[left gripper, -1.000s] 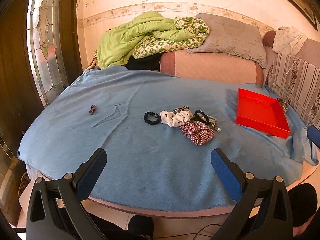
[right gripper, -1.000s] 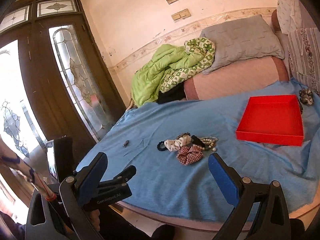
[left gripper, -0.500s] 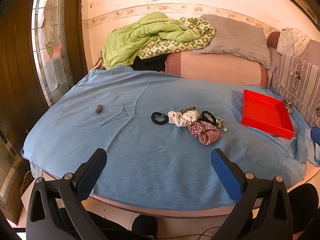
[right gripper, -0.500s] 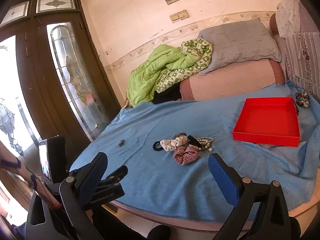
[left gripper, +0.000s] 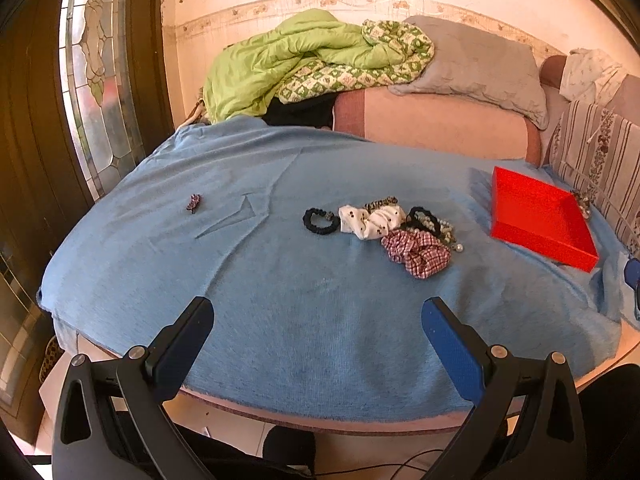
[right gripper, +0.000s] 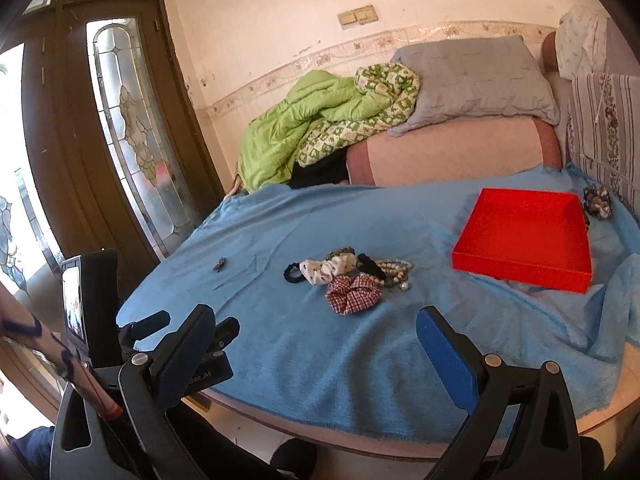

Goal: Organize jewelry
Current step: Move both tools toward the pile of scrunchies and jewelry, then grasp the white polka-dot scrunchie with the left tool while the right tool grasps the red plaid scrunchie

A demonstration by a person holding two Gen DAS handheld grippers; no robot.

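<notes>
**Left wrist view: both grippers wide, nothing picked up**

Left gripper (left gripper: 318, 320): jaws spread wide, nothing between them, held over near edge of blue cloth (left gripper: 280, 320). Right gripper (right gripper: 316, 330): likewise spread and unloaded, also at near edge.

Pile (left gripper: 384, 226) lying ahead of left gripper, slightly right, well apart from fingertips. Made up of black tie (left gripper: 318, 221), white scrunchie (left gripper: 370, 220), plaid scrunchie (left gripper: 416, 252), second black tie and bead strand (right gripper: 394, 270), all touching or overlapping. Small dark clip (left gripper: 193, 203) ahead and left, alone, well apart from pile. Red tray (left gripper: 536, 216) ahead and far right of left gripper; ahead-right of right gripper, unfilled. One more ornament (right gripper: 597, 202) just beyond tray's far right corner.

Step judged: approach, before first pick. Nothing yet sorted.

Next move judged to call for: forward reach to pile, one item singled out at its outer edge (plaid scrunchie nearest), jaws closed on soft fabric, carry right to tray. Risk noted: neighbouring beads dragged along, given overlap.
</notes>
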